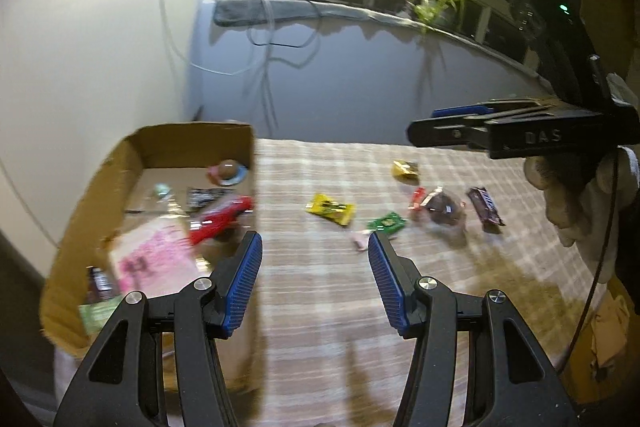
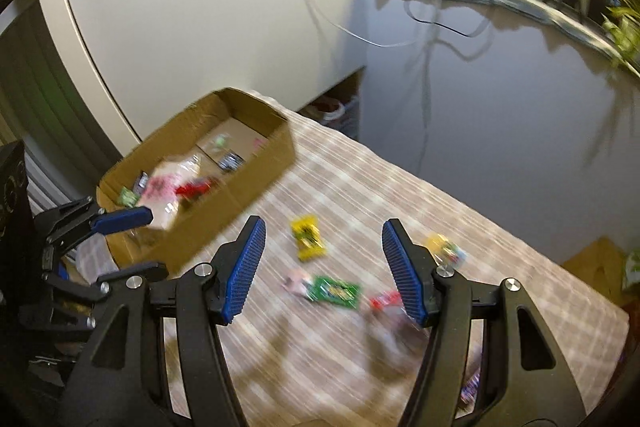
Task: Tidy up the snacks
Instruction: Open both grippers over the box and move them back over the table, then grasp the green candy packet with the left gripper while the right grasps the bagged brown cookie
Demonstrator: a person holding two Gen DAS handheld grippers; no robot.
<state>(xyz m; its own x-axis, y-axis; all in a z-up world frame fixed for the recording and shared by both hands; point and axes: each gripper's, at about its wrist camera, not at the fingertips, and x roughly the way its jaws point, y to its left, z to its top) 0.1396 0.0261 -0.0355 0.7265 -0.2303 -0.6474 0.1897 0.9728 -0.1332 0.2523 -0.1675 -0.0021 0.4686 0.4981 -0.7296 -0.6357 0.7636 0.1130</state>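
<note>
Roughly half done: several snacks already lie in the box (image 1: 120,163), and at least 6 more sit on the cloth (image 1: 320,291) beside it, the yellow packet (image 1: 330,209) nearest. The left gripper (image 1: 315,273) and right gripper (image 2: 323,269) both gape, holding nothing. Blur smears the labels; 1 wrapper beside the right gripper is cut off.

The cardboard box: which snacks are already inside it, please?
Inside the cardboard box lie a pink packet, a red wrapper, a dark wrapper and a round sweet. Blur and overlapping packets hide anything underneath.
</note>
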